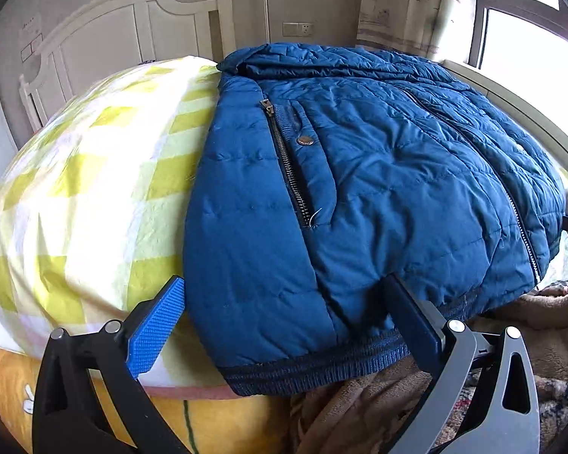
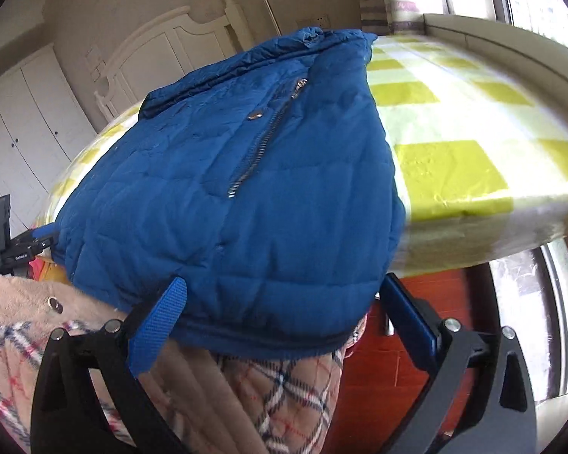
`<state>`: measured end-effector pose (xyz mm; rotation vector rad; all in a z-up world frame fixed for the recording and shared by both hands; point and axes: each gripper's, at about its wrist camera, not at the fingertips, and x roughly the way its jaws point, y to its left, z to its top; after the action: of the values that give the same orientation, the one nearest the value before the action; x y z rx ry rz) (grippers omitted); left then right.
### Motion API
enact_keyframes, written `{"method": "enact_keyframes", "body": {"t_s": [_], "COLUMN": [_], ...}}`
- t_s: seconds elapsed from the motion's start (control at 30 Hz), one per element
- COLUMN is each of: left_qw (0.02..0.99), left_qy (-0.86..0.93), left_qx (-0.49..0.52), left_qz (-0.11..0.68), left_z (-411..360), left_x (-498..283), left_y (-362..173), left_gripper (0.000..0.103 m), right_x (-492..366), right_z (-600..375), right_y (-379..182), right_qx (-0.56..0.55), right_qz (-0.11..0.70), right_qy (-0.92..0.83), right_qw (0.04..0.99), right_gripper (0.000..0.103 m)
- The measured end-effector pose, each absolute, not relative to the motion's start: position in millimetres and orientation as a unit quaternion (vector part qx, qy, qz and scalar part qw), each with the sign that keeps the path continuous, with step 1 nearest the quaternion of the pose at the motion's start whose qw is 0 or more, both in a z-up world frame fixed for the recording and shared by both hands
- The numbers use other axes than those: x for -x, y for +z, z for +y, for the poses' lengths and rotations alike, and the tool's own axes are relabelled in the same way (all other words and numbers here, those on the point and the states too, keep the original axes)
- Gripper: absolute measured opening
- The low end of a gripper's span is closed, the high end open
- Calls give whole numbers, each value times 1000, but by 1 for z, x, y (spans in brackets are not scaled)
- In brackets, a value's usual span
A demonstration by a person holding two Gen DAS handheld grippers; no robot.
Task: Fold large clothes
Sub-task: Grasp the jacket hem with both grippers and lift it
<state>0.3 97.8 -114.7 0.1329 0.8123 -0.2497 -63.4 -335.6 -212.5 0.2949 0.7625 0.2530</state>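
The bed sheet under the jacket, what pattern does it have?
The bed sheet has yellow-green and white checks, clearest in the right wrist view.

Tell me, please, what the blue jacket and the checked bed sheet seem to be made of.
The blue jacket looks like a padded synthetic shell, perhaps nylon or polyester: faint sheen, stitched quilt lines, puffy panels. Its hem looks like ribbed knit, and the pocket zipper and snap look like metal. The checked bed sheet looks like matte woven cotton, with fine wrinkles; the fibre cannot be confirmed.
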Motion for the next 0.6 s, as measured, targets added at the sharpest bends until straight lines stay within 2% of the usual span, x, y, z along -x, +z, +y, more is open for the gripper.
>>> {"method": "enact_keyframes", "body": {"t_s": [0.03,0.1,0.17,0.2,0.23,0.27,0.3,0.43,0.5,0.57,0.6], "left_qw": [909,911,911,913,917,920,921,918,918,917,916], "left_qy": [-125,-135,-146,-146,-142,-139,-141,-118,-112,-111,-111], "left_qx": [-61,-55,-58,-59,-59,-54,-44,-42,-38,-35,-36], "left_qz": [393,385,382,378,369,363,360,375,378,381,384], "left_z": [97,97,96,96,97,101,104,108,108,108,108], "left_x": [0,3,7,8,11,13,13,7,7,6,4], "left_y": [-114,-112,-107,-105,-100,-95,-92,-98,-101,-101,-102], "left_gripper": [96,81,55,49,30,23,21,22,23,26,26], "right_x": [60,60,70,75,82,89,93,93,86,88,88], "right_z": [-337,-337,-333,-332,-331,-329,-328,-325,-316,-311,-308], "right_y": [-215,-218,-213,-209,-202,-193,-185,-160,-161,-164,-164], "right_qx": [-154,-160,-150,-148,-145,-139,-134,-132,-112,-109,-111], "right_qz": [368,356,344,341,336,327,318,286,300,300,297], "right_qy": [136,149,160,166,170,172,173,181,172,176,183], "right_qw": [907,909,913,913,915,919,922,932,932,931,931], "right_gripper": [98,79,41,34,25,22,22,23,31,48,53]}}
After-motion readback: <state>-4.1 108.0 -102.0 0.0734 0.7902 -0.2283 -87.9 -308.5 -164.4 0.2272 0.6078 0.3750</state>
